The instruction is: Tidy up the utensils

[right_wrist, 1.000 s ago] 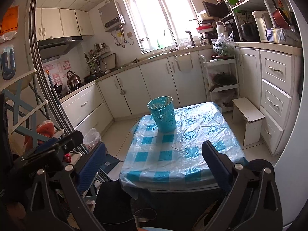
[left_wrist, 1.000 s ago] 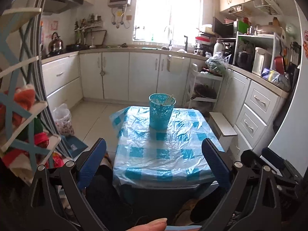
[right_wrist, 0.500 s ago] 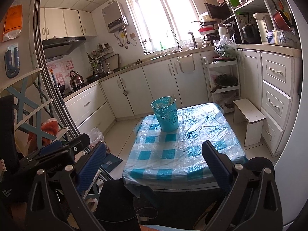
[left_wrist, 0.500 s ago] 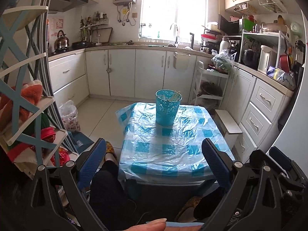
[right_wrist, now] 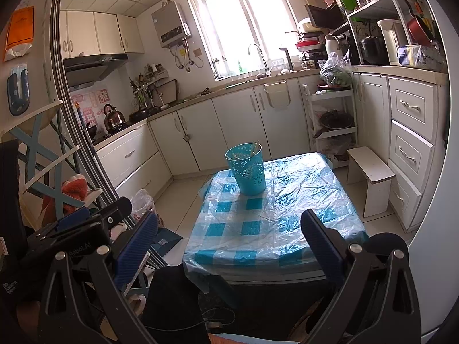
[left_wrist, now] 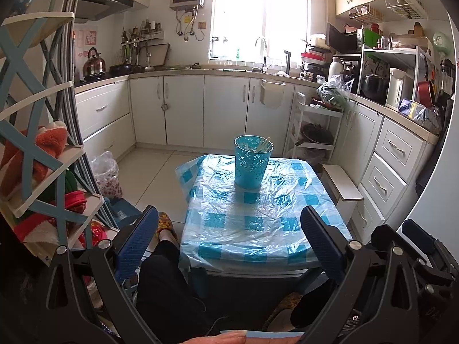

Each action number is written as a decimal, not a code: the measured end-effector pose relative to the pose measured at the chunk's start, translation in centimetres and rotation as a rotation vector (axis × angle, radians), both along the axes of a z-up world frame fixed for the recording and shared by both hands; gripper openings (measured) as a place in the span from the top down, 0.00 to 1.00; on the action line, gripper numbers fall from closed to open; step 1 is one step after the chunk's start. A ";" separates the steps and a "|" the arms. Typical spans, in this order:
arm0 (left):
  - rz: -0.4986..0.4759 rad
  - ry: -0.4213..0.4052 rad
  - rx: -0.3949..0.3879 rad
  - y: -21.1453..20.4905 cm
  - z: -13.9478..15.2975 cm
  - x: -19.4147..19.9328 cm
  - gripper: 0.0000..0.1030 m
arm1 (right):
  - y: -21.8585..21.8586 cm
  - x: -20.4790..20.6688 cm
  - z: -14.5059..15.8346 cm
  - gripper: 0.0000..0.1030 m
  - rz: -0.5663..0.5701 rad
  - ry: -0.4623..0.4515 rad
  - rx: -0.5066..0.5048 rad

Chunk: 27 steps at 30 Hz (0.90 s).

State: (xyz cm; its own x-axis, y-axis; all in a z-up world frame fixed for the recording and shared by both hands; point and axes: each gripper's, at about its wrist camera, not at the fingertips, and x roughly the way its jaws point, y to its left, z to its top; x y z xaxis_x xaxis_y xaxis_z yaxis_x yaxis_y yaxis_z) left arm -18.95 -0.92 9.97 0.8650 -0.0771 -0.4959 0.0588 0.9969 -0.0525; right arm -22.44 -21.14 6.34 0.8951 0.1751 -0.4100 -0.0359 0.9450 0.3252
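Landmark: teal perforated holder (left_wrist: pixel 253 162), a round plastic cup with flower-shaped cut-outs, tapering toward its base. It stands upright near the far end of the table (left_wrist: pixel 330 263), roughly centred across the width. Utensils (left_wrist: pixel 264 144), pale thin sticks, lean inside it against the right rim; exact kind too small to tell.

Table top wears a blue-and-white check cloth under crinkled clear plastic sheet (left_wrist: pixel 246 218), glossy, wrinkled. From the holder toward the camera the cloth lies bare right to the near edge. Plastic overhangs the left edge and near corners.

Left gripper (left_wrist: pixel 229 243): jaws spread wide, nothing between them; ribbed blue pads (left_wrist: pixel 137 242), black frame. Held short of the table's near edge, well apart from the holder.

Right gripper (right_wrist: pixel 229 243): also spread wide and empty, same distance back, viewing the holder (right_wrist: pixel 248 172) from its right.

Right of the holder, off the table: white stool (right_wrist: pixel 370 172), flat-topped, then white drawer fronts. Left: tiled floor, open.
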 end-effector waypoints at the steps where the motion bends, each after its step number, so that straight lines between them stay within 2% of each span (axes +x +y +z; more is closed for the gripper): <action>1: 0.000 0.000 0.000 0.0 0.0 0.0 0.07 | 0.0 0.0 0.0 0.07 0.001 0.001 -0.001; 27: 0.010 -0.009 0.006 0.5 0.3 0.4 0.07 | -0.1 0.4 0.0 0.07 0.006 0.019 -0.002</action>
State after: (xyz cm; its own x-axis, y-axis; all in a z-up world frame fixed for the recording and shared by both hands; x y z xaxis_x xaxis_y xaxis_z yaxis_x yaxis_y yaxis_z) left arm -18.51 -0.43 10.30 0.8699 -0.0653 -0.4889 0.0490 0.9977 -0.0461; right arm -22.02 -21.20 6.30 0.8861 0.1793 -0.4275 -0.0352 0.9455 0.3236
